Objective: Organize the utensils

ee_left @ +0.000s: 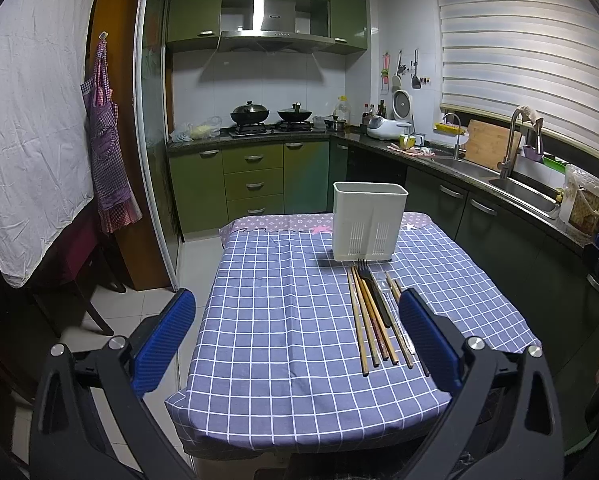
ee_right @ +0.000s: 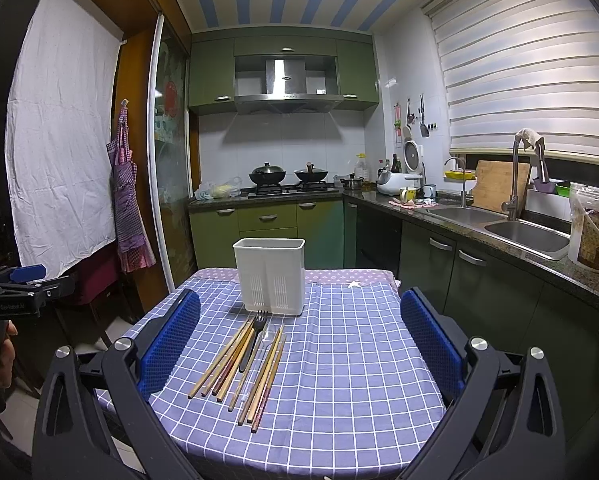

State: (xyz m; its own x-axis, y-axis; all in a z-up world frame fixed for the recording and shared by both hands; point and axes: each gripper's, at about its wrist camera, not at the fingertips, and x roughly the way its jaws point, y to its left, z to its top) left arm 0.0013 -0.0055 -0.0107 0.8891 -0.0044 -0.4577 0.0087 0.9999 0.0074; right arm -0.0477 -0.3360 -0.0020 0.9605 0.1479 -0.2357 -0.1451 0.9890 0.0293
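While both grippers hang above the near table edge, the left gripper (ee_left: 295,330) and right gripper (ee_right: 299,330) gape wide, holding nothing. Chopsticks (ee_right: 235,360), a dark fork (ee_right: 251,340) and a clear spoon (ee_right: 261,350) lie bundled on the checked tablecloth (ee_right: 347,360), just before the empty white utensil holder (ee_right: 270,276).

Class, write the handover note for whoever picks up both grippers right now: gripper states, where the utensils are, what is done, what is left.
Left gripper: open, empty, held above the near table edge.
Right gripper: open, empty, likewise.
Holder: upright at the far end of the table; its inside is not visible.
Chopsticks, fork and a clear spoon lie flat in a bunch just in front of the holder.
Done: nothing visible.
Left: move every utensil into the holder.
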